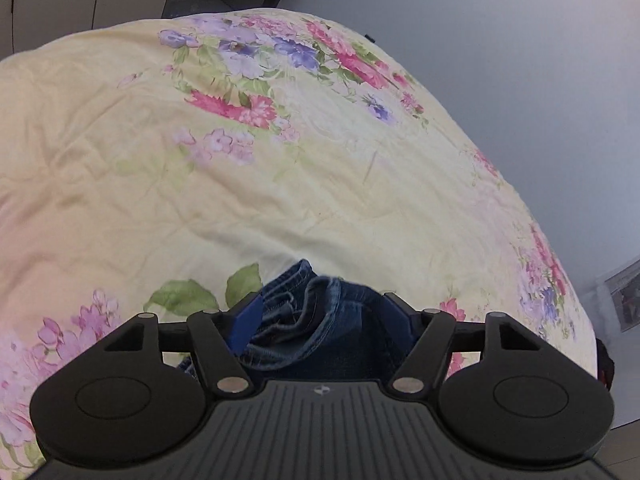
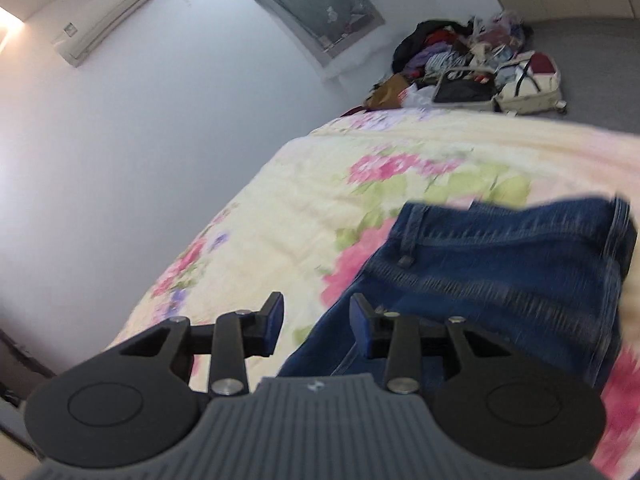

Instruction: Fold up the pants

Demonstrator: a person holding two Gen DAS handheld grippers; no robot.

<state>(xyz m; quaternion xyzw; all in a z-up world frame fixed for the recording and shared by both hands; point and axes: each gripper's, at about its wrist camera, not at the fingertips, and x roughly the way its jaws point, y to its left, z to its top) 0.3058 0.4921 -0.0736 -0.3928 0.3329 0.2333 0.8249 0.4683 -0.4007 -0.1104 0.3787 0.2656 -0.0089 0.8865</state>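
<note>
The pants are blue denim jeans. In the left wrist view my left gripper (image 1: pixel 320 312) is shut on a bunched part of the jeans (image 1: pixel 312 320), held above the flowered bedspread (image 1: pixel 240 184). In the right wrist view the jeans (image 2: pixel 500 272) lie on the bedspread (image 2: pixel 320 208), waistband and a belt loop facing up. My right gripper (image 2: pixel 316 328) is open and empty, hovering over the left edge of the jeans. The view is blurred by motion.
The bed sits against a pale wall (image 2: pixel 140 140). A pile of clothes and bags (image 2: pixel 472 68) lies on the floor beyond the bed's far end. An air conditioner (image 2: pixel 112 12) hangs high on the wall.
</note>
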